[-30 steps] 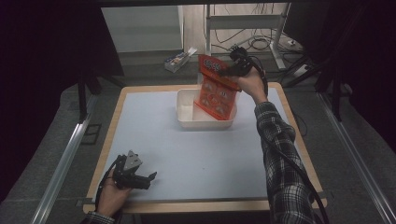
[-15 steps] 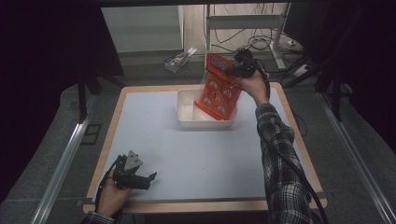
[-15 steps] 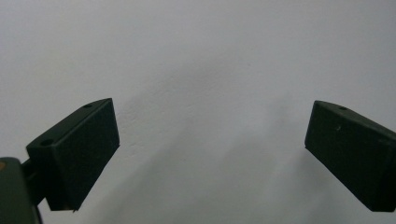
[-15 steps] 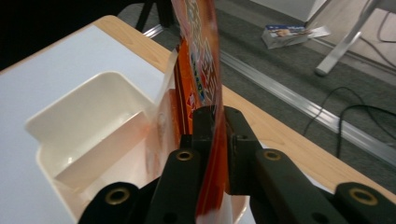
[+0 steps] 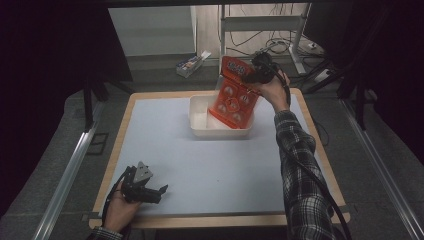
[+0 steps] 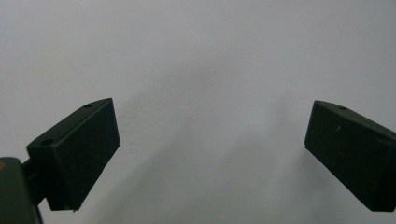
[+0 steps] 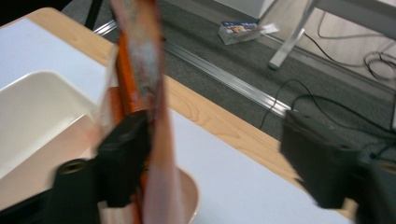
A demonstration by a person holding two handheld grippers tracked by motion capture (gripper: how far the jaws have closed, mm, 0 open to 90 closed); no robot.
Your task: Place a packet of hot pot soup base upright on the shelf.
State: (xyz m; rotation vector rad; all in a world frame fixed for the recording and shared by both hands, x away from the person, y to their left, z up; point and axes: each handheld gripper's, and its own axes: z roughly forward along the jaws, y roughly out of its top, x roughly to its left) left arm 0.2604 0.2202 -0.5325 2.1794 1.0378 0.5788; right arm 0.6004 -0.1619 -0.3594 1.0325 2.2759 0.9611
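orange pack (image 5: 234, 92) sunk lower into white tub (image 5: 202, 120), right gripper (image 5: 260, 70) fingers just opened — pack between

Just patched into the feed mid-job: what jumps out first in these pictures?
The bright orange packet stands tilted in the white tub at the far side of the table, its top edge by the right tongs. Those jaws have just been opening and now stand apart, one beside the packet. The left tongs rest open and empty at the near left corner of the pale mat.
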